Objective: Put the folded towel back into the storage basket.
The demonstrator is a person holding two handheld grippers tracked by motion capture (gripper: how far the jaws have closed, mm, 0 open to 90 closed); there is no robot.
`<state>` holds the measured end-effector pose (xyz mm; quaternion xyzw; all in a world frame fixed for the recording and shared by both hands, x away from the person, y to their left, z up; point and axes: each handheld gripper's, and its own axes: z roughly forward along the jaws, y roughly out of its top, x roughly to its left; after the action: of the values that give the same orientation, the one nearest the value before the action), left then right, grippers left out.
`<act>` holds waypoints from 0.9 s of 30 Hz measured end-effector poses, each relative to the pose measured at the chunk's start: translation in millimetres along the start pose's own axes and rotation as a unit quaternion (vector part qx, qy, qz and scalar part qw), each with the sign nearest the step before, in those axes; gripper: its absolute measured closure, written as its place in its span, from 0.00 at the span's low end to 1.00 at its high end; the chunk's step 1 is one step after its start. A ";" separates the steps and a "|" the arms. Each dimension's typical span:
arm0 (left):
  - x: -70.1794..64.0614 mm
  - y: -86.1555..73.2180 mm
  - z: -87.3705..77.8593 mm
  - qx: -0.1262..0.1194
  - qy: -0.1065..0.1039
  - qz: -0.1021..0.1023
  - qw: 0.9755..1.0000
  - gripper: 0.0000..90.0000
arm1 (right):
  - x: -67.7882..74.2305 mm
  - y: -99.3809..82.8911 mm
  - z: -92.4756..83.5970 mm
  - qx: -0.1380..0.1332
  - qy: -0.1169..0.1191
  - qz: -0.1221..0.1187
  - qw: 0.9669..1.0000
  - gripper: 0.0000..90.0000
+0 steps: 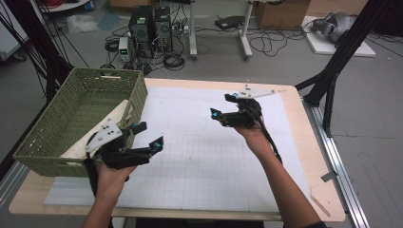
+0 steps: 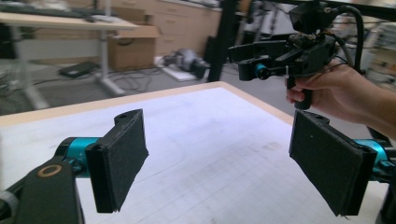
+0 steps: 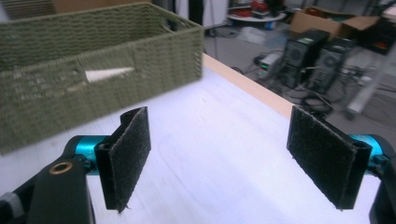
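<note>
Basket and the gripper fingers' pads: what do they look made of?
Basket: olive-green woven fibre, perhaps paper cord or seagrass; matte, with open weave visible along its walls. Fingers' pads: black, fuzzy and matte with frayed edges, likely felt or hook-and-loop fabric, on teal metallic-looking mounts.

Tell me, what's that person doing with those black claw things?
A person holds a claw in each hand above a white mat on the table. The left claw hovers beside a green woven basket with pale cloth inside. The right claw hangs over the mat's middle. Both are open and hold nothing.
</note>
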<state>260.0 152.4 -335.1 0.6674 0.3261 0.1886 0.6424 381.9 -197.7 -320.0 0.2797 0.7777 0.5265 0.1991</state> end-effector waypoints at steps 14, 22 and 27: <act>-21.7 -33.7 61.6 0.049 -0.058 0.024 0.997 0.21 | -10.1 -83.1 -93.7 -0.009 -0.075 0.042 0.996 0.22; -18.0 -60.8 74.5 0.061 -0.066 0.032 0.995 0.21 | -2.8 -118.4 -115.6 -0.006 -0.104 0.046 0.993 0.20; -16.3 -67.4 72.7 0.055 -0.052 0.036 0.996 0.21 | 2.9 -129.6 -123.6 -0.006 -0.119 0.049 0.992 0.19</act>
<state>284.1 85.4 -405.9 0.7219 0.2781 0.1581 0.6136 275.8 -320.7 -395.3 0.3773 0.7305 0.5034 0.2658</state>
